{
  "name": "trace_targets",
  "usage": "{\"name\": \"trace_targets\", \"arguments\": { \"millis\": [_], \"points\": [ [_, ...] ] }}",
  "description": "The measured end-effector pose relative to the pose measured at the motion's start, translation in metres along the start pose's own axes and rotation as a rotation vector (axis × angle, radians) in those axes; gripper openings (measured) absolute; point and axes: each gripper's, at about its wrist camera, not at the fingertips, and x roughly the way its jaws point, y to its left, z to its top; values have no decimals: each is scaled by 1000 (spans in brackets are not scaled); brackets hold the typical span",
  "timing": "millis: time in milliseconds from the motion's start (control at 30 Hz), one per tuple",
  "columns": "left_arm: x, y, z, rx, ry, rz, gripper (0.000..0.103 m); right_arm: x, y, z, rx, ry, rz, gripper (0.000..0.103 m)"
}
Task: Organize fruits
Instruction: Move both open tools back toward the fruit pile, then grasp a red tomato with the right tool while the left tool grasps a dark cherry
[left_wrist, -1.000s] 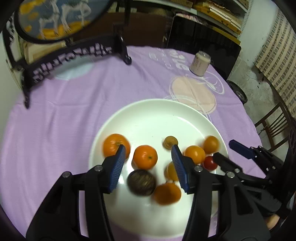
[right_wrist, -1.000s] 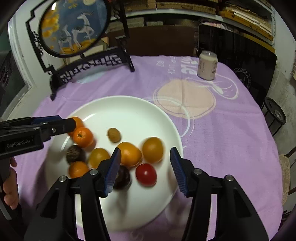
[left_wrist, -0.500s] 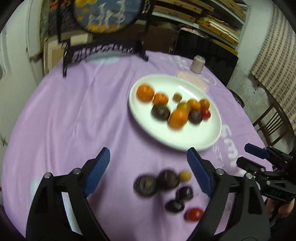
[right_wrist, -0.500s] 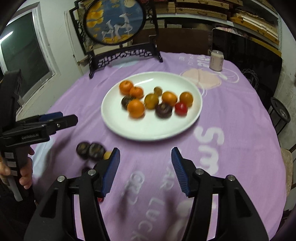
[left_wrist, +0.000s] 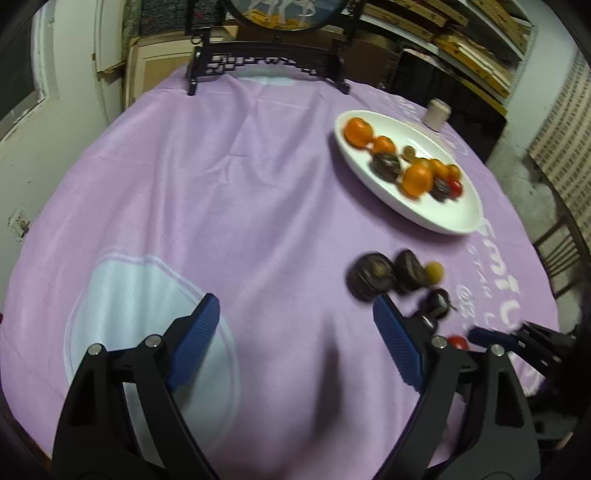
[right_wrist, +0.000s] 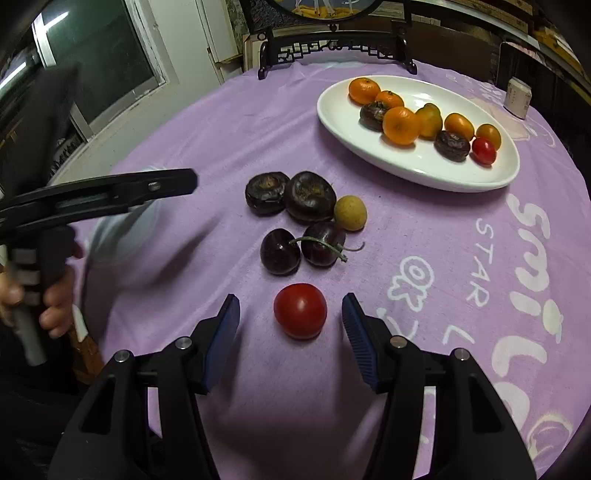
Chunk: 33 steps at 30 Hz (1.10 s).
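Observation:
A white plate (right_wrist: 424, 168) at the far right holds several fruits: oranges, dark brown ones and a small red tomato (right_wrist: 484, 150). On the purple cloth lie two dark brown fruits (right_wrist: 309, 197), a small yellow fruit (right_wrist: 350, 213), two dark cherries (right_wrist: 280, 252) and a red tomato (right_wrist: 300, 311). My right gripper (right_wrist: 291, 317) is open, its jaws on either side of the red tomato, apart from it. My left gripper (left_wrist: 295, 334) is open and empty over bare cloth, left of the loose fruits (left_wrist: 371, 277). The plate also shows in the left wrist view (left_wrist: 436, 218).
A dark carved stand (right_wrist: 332, 48) with a round painted screen stands at the table's far edge. A small pale jar (right_wrist: 519, 96) sits beyond the plate. A pale round patch (left_wrist: 147, 317) is printed on the cloth at the left. A chair (left_wrist: 561, 254) stands at the right.
Both grippers have pulled back from over the plate toward the near side of the table. The loose fruits on the cloth have come into view, and the right gripper now straddles the red tomato.

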Motion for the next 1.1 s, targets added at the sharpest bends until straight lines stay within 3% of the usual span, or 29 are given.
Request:
{"name": "trace_targets", "arguments": {
  "millis": [33,267,367,567,733,833,933,1100],
  "points": [
    [-2,-3,-3,7,2,-13,87,5,1,-1,-10,14,-9,30],
    [10,-56,-23,136,62,-72,87,-11,-20,-13,63,-27,-66,30],
    [20,-79,-26,191,80,-68,87,-26,-46,-20,143,-65,-110,30],
    [35,-103,-26,244,67,-46,85,-44,-78,-39,246,-87,-98,30],
    [54,-110,-25,262,104,-55,62,-47,-88,-41,285,-97,-74,30],
    [54,-111,-25,282,70,-19,32,-49,-85,-42,285,-98,-57,30],
    [47,-99,-22,222,83,-70,29,-51,-80,-41,272,-101,-58,30],
    [20,-93,-21,220,28,-80,29,-46,-78,-36,268,-92,-57,30]
  ]
}}
